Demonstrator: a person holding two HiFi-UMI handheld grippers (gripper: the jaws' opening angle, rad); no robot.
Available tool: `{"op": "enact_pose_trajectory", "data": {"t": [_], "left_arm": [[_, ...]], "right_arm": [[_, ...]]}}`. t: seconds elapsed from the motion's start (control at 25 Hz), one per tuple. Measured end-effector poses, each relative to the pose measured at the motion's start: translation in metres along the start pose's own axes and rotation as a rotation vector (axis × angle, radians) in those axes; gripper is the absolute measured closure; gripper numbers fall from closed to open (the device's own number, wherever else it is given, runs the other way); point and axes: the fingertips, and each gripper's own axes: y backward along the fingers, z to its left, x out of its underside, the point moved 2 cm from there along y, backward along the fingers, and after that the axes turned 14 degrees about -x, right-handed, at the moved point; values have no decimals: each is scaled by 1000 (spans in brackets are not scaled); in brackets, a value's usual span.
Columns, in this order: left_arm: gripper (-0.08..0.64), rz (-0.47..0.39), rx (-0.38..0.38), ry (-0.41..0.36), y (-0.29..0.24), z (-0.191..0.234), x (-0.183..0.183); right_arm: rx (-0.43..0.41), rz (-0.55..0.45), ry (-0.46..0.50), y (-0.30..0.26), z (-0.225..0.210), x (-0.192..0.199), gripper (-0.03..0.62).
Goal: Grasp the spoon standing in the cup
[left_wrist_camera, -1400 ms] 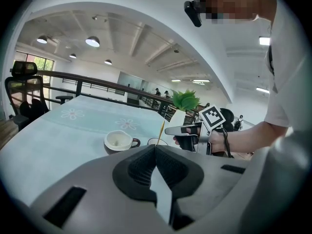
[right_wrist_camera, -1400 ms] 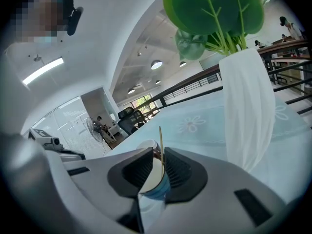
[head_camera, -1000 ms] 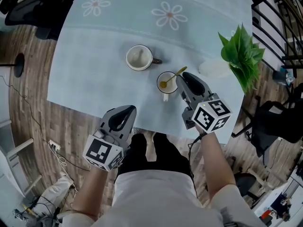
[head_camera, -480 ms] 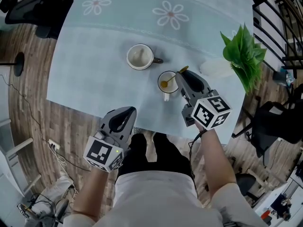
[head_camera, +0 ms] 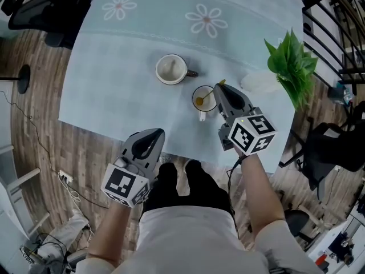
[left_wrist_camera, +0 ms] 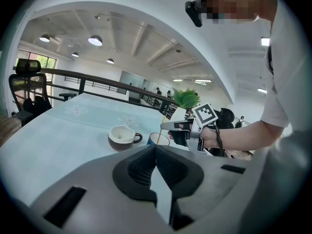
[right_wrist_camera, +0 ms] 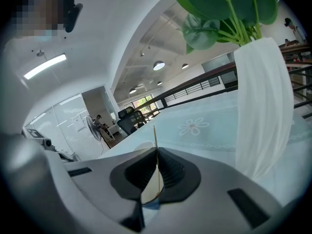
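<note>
the skinny gold metal spoon (head_camera: 207,94) in the small white-rimmed cup (head_camera: 193,99) looks light, stiff and slippery, so the right tool (right_wrist_camera: 157,165) pinching its upper handle seems right, left tool (left_wrist_camera: 155,165) closed on nothing.

The table (head_camera: 108,96) is covered in a pale blue cloth (head_camera: 256,16) with white daisies printed along its far side. Near the middle stands a mug (head_camera: 171,69) with a dark handle, white inside. A smaller cup (head_camera: 201,100) sits just near and right of it, and a white vase (head_camera: 259,81) of green leaves stands at the right edge.
</note>
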Motion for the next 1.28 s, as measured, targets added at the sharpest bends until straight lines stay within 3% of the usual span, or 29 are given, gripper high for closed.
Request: {"op": "enact_pose_trajectory", "data": {"t": [1.28], "left_arm": [[540,-174,65,-82,52,-17,-83]], "right_arm": [[42,-90,182,51,87,-85,566]]}}
